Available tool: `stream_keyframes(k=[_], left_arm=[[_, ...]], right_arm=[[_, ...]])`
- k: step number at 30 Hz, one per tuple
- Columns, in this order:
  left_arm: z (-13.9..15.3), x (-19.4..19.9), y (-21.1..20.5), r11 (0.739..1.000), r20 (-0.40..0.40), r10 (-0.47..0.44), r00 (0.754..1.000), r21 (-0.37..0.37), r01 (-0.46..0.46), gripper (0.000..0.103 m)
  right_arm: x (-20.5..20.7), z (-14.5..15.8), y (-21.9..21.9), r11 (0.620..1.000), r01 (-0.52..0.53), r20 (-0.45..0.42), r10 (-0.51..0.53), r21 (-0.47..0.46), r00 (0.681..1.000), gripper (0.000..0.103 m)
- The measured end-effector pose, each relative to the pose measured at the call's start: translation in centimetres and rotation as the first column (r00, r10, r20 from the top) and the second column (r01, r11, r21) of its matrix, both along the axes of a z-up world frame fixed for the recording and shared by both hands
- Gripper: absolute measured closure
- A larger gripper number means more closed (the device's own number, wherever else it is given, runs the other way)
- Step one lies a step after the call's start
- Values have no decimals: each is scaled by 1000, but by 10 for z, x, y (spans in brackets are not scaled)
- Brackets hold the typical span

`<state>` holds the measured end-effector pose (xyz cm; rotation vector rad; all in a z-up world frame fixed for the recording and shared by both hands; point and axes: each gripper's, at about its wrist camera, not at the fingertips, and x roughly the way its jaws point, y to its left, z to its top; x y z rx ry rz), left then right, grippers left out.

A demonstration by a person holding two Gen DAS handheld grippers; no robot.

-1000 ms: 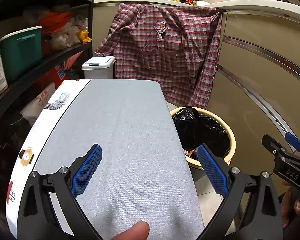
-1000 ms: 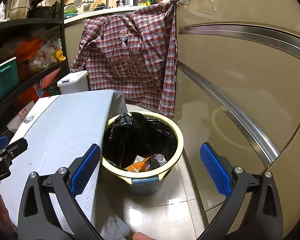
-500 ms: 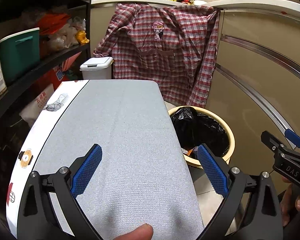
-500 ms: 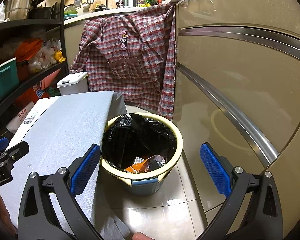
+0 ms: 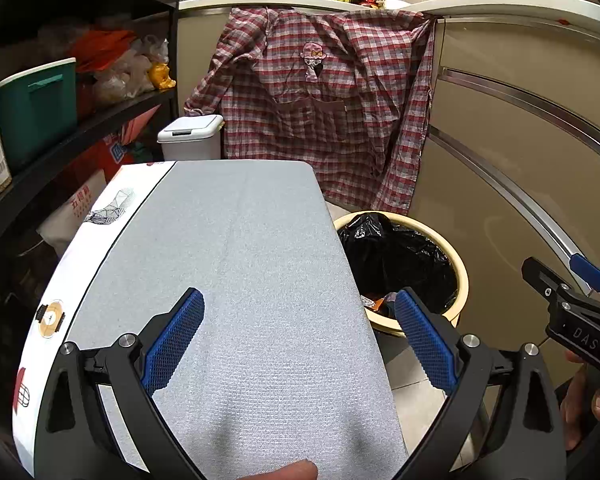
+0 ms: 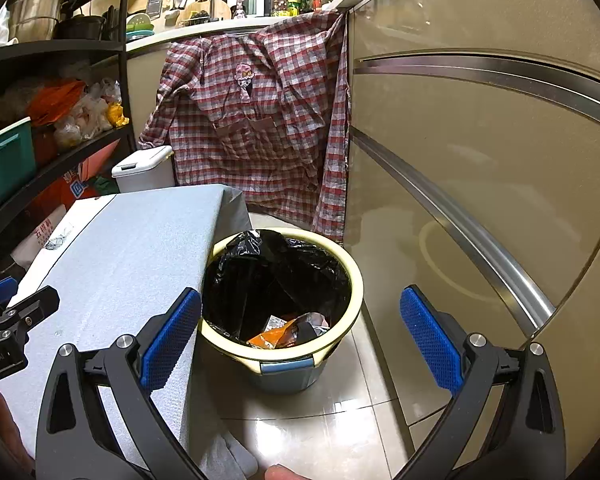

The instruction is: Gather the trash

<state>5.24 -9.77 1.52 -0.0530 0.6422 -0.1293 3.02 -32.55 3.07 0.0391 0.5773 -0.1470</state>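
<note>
Left gripper (image 5: 298, 330) held wide apart and empty over the grey cloth-covered table (image 5: 240, 264). Right gripper (image 6: 300, 336) likewise spread wide with nothing between the blue pads, above the yellow-rimmed trash bin (image 6: 342, 332) on the tiled floor just beside the table's edge. Orange and silvery wrappers (image 6: 288, 330) seen lying at the bottom of the bin's black liner (image 6: 268, 276).

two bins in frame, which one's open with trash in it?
The yellow-rimmed bin with the black liner, beside the table; wrappers show inside. The white bin has its lid shut.
</note>
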Motion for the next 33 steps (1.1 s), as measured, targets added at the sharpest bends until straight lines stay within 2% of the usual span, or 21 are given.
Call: stream_keyframes(k=[33], left_arm=[[1, -1, -7, 1000, 7, -11, 1000, 11, 11, 10]], right_arm=[[-1, 0, 2, 1000, 3, 3, -3, -4, 1000, 5]])
